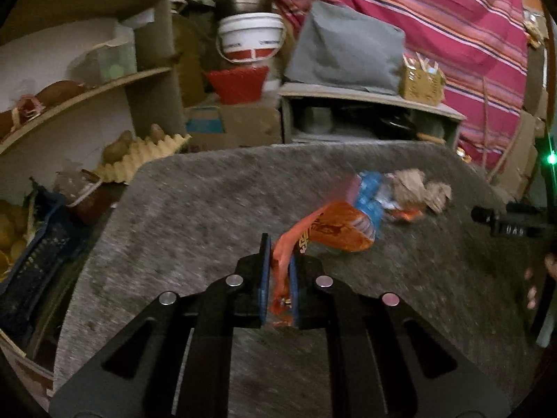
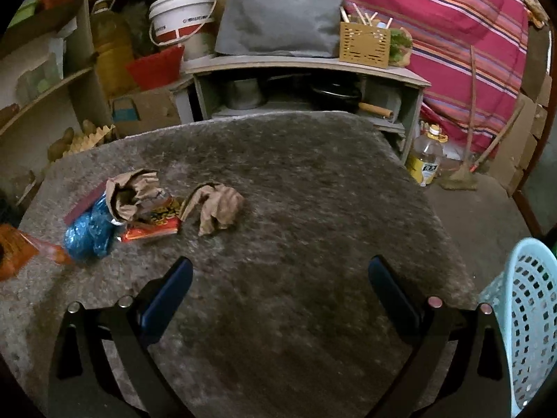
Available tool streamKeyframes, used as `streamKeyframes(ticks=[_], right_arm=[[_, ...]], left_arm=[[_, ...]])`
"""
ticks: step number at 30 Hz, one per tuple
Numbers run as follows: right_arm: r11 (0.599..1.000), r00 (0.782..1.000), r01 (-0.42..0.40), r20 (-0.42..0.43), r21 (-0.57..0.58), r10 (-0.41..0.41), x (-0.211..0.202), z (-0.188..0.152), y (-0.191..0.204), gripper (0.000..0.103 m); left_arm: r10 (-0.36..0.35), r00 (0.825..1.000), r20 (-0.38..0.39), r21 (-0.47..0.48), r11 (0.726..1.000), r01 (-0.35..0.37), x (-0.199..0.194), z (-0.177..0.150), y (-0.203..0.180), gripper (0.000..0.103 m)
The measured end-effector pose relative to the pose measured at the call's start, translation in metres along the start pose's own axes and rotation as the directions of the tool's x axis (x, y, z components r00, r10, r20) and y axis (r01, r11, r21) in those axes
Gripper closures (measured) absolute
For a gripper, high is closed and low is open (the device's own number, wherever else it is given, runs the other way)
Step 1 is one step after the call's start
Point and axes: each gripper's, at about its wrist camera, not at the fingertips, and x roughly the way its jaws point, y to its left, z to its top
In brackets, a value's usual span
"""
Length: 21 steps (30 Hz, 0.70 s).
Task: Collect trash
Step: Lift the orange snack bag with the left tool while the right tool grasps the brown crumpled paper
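My left gripper [image 1: 278, 261] is shut on the twisted end of an orange snack wrapper [image 1: 334, 233], which hangs above the grey tabletop [image 1: 195, 209]. Beyond it lie a blue foil wrapper [image 1: 370, 191] and crumpled brown paper [image 1: 417, 188]. In the right wrist view the orange wrapper [image 2: 14, 250] shows at the far left edge. The blue wrapper [image 2: 88, 230], a brown paper bag [image 2: 132, 191], a red-orange packet [image 2: 153, 226] and a second brown paper wad [image 2: 217, 209] lie left of centre. My right gripper [image 2: 280, 264] is open over bare tabletop, nothing between its fingers.
A light blue perforated basket [image 2: 525, 317] stands at the table's right edge. Behind the table are a low grey shelf [image 2: 306, 66] with pans, a white bucket [image 2: 181, 14], a grey cushion [image 2: 278, 10] and a striped cloth [image 2: 452, 28]. An oil bottle [image 2: 426, 155] stands on the floor.
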Motion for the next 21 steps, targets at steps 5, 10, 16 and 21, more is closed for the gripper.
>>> streamKeyframes(ticks=[5, 10, 16, 21], right_arm=[[0.997, 0.999, 0.046, 0.021, -0.055, -0.045, 0.015, 0.009, 0.017, 0.004], [0.999, 1.0, 0.03, 0.01, -0.04, -0.029, 0.031, 0.016, 0.02, 0.004], [0.999, 1.0, 0.006, 0.001, -0.043, -0.006, 0.045, 0.021, 0.029, 0.006], [0.998, 0.999, -0.047, -0.026, -0.045, 0.046, 0.056, 0.026, 0.033, 0.043]], left_arm=[[0.047, 0.999, -0.016, -0.051, 0.998, -0.048, 0.017, 0.004, 0.02, 0.095], [0.06, 0.998, -0.035, -0.114, 0.991, -0.063, 0.033, 0.005, 0.041, 0.095], [0.082, 0.995, -0.057, -0.125, 0.988, -0.088, 0.047, 0.005, 0.052, 0.095], [0.081, 0.994, -0.074, -0.14, 0.986, -0.091, 0.053, 0.005, 0.058, 0.095]])
